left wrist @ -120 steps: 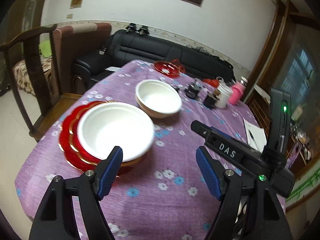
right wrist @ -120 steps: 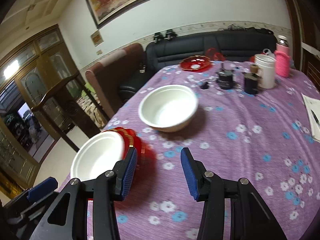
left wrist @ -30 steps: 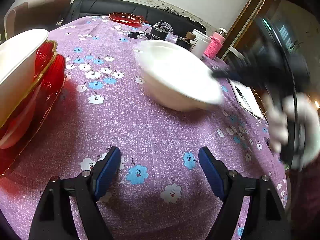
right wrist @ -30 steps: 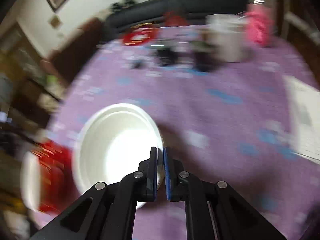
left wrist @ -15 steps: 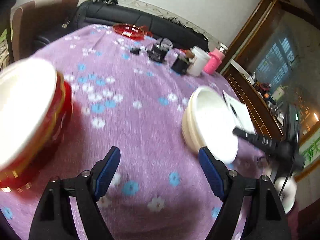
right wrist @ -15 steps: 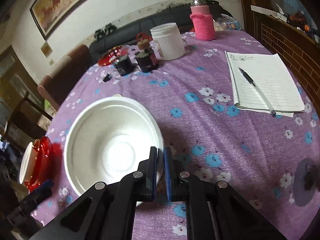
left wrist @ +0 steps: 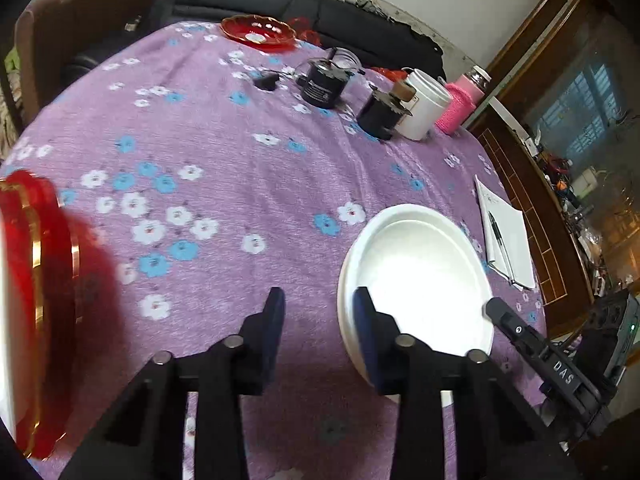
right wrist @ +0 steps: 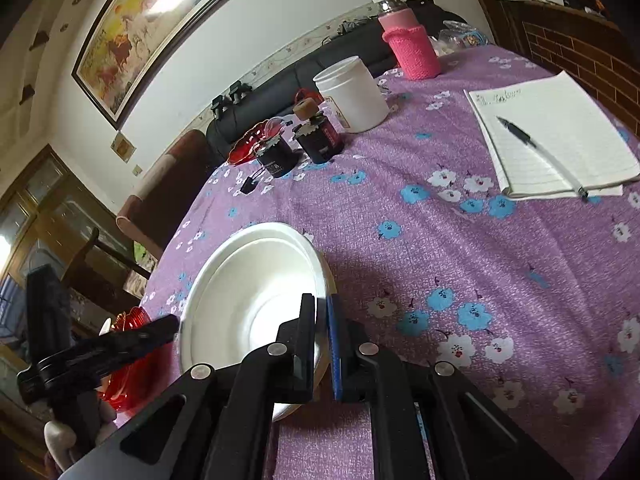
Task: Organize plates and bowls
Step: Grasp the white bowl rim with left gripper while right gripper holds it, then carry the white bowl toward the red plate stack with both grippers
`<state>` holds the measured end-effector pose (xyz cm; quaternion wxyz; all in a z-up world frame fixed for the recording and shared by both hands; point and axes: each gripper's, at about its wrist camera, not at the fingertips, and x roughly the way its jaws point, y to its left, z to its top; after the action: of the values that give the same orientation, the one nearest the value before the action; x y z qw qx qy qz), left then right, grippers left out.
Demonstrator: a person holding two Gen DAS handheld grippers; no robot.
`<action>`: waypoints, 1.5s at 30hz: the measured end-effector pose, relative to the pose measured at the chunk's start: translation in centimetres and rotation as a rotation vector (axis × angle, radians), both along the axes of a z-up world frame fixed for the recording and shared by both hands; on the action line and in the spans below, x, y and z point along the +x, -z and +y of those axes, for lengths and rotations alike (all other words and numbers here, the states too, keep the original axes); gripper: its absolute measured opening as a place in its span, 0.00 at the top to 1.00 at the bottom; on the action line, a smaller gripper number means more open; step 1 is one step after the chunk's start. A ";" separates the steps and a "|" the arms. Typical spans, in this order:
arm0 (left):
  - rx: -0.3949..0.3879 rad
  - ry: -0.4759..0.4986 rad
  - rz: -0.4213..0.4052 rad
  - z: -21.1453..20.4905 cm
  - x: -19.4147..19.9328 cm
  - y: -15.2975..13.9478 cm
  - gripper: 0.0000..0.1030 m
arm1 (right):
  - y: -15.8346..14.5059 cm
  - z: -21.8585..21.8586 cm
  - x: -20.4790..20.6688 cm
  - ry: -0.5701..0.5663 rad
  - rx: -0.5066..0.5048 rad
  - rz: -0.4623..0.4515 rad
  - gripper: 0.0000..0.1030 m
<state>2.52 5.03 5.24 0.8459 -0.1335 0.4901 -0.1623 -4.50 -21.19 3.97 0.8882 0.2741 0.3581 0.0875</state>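
Change: white bowl (left wrist: 416, 268) sat mid-table four seconds ago; now it lies low right in the left wrist view.
Right gripper (right wrist: 321, 344): pads pinched on the bowl's near rim, pointing down.
Left gripper (left wrist: 318, 332): jaws just narrowed, part open, nothing clamped; its right finger overlaps the bowl's left edge.
Surface: purple flowered tablecloth (left wrist: 224, 160).
Room: black sofa (left wrist: 280, 4) along the top.
Red plate stack (left wrist: 36, 280): far left edge, well apart from the bowl.

Both the left gripper (left wrist: 316, 320) and right gripper (right wrist: 322, 328) have black frames, silver screws and blue-padded jaws.
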 end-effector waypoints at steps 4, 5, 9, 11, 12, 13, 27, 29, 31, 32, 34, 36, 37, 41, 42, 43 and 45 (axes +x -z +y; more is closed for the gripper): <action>0.018 -0.002 -0.007 -0.8 0.7 -0.1 0.68 | 0.4 -0.4 0.1 -0.003 0.017 0.000 0.93; 0.022 0.002 -0.003 -1.1 0.8 0.0 0.68 | 0.4 -0.5 0.1 -0.005 0.022 0.000 0.93; 0.020 0.004 0.012 -1.6 1.4 0.3 0.68 | 0.5 -0.6 0.2 -0.008 0.031 -0.001 0.93; 0.029 0.000 0.007 -1.8 1.5 0.3 0.72 | 0.5 -0.6 0.2 -0.008 0.035 -0.002 0.93; 0.030 0.005 0.002 -1.9 1.5 0.2 0.80 | 0.5 -0.7 0.3 -0.011 0.040 -0.002 0.93; 0.029 0.018 -0.003 -2.2 1.5 0.1 0.86 | 0.6 -0.6 0.3 -0.014 0.047 -0.002 0.93; 0.075 0.022 -0.143 -1.9 -0.8 -4.3 0.92 | -3.0 0.6 -0.8 -0.038 0.030 -0.087 0.93; 0.082 0.019 -0.174 -1.6 -1.3 -5.4 0.92 | -3.8 1.2 -0.8 -0.044 0.018 -0.095 0.93; 0.076 0.012 -0.193 -1.1 -1.8 -6.3 0.92 | -4.5 1.7 -0.9 -0.048 0.010 -0.101 0.93; 0.068 0.005 -0.201 -0.6 -2.1 -6.7 0.92 | -4.8 2.0 -1.0 -0.054 0.008 -0.108 0.93; 0.051 -0.002 -0.211 0.2 -2.7 -7.4 0.92 | -5.5 2.5 -1.3 -0.062 0.003 -0.120 0.93; 0.044 -0.009 -0.219 0.9 -3.2 -7.8 0.92 | -6.0 3.0 -1.6 -0.072 0.002 -0.130 0.93; 0.042 -0.012 -0.224 1.3 -3.6 -8.0 0.92 | -6.3 3.4 -1.8 -0.077 -0.001 -0.135 0.93; 0.036 -0.032 -0.254 2.9 -5.3 -9.0 0.92 | -7.3 4.9 -2.5 -0.093 -0.011 -0.153 0.93; 0.033 -0.040 -0.264 3.4 -5.7 -9.3 0.92 | -7.7 5.3 -2.8 -0.099 -0.015 -0.158 0.93; 0.030 -0.049 -0.275 4.0 -6.2 -9.7 0.92 | -8.0 5.8 -3.0 -0.106 -0.020 -0.165 0.93; 0.022 -0.063 -0.293 5.0 -6.9 -10.3 0.92 | -8.7 6.8 -3.3 -0.121 -0.032 -0.178 0.93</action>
<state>-4.36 10.08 15.56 0.9145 -0.1147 0.3587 -0.1480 -7.80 -14.36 12.71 0.9138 0.2289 0.2953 0.1595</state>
